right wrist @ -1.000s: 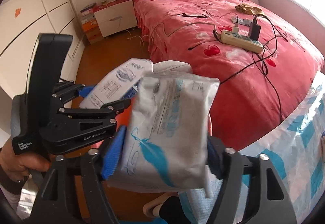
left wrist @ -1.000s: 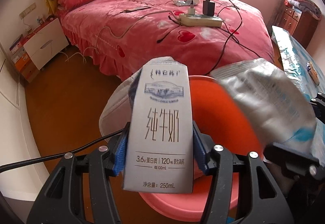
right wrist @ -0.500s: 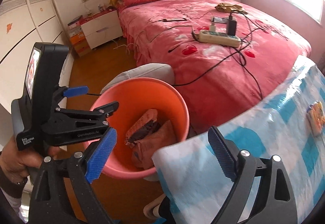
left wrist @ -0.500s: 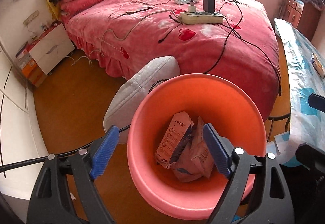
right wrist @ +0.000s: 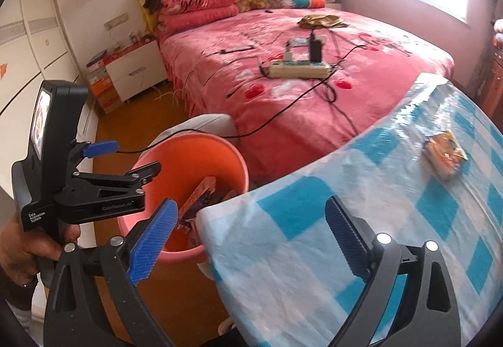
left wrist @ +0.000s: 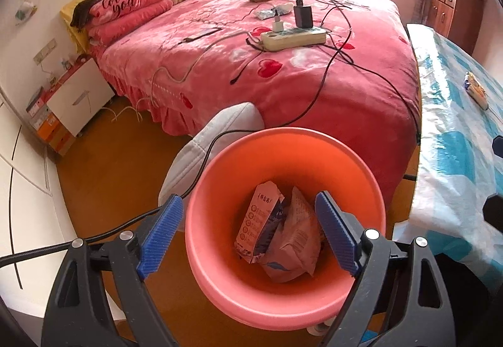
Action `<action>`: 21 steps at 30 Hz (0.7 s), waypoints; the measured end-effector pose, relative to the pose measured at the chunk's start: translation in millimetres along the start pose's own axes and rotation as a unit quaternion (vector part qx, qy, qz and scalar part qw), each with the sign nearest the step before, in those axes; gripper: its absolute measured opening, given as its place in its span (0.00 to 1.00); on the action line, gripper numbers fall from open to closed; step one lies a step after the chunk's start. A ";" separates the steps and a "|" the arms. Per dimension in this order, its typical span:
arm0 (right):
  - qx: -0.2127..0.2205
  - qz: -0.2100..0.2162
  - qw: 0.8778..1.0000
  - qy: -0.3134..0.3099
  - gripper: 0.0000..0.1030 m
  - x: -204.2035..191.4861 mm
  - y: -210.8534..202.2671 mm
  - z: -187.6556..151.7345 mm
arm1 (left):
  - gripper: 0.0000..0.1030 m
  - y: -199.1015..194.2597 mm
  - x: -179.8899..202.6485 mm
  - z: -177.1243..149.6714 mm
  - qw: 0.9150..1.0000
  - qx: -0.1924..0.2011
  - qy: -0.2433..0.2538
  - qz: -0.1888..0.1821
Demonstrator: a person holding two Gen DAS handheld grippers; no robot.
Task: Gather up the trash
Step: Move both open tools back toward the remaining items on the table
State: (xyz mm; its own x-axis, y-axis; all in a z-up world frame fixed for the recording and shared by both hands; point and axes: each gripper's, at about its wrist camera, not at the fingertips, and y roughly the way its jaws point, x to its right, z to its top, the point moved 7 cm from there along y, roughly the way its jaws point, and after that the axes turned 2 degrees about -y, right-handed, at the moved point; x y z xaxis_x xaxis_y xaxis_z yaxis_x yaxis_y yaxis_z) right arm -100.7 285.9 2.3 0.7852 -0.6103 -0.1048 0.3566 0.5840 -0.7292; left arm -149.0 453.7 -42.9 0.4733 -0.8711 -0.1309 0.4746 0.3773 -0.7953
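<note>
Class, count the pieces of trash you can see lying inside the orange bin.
2: a milk carton on the left and a crumpled bag leaning against it on the right, both at the bottom of the bin. More could be hidden beneath.

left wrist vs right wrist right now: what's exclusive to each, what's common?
Left wrist only: the milk carton and crumpled bag lying fully visible at the bin's bottom; the wooden cabinet.

Right wrist only: the left gripper from outside, and the hand holding it.

Both: the pink bin, the bed's power strip, the checked tablecloth with a snack packet. The right gripper has its jaws opening, nothing between them.
</note>
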 end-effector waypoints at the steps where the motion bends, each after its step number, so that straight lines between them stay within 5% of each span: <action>1: 0.004 -0.003 1.000 0.004 0.91 4.1 -4.1 -1.4 | 0.85 -2.8 1.5 0.5 1.000 0.002 0.002 0.001; 21: 0.050 -0.032 0.996 0.073 0.92 62.2 -61.2 -40.0 | 0.89 -57.6 44.4 12.6 0.997 0.048 0.060 0.015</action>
State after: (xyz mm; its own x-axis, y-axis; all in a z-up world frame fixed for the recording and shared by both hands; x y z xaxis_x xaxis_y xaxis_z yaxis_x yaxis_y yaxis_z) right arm -93.9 190.7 13.4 0.6795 -0.7155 -0.1621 0.4583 0.5865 -0.6678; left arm -146.0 397.2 4.5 0.3990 -0.8881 -0.2281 0.5333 0.4271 -0.7302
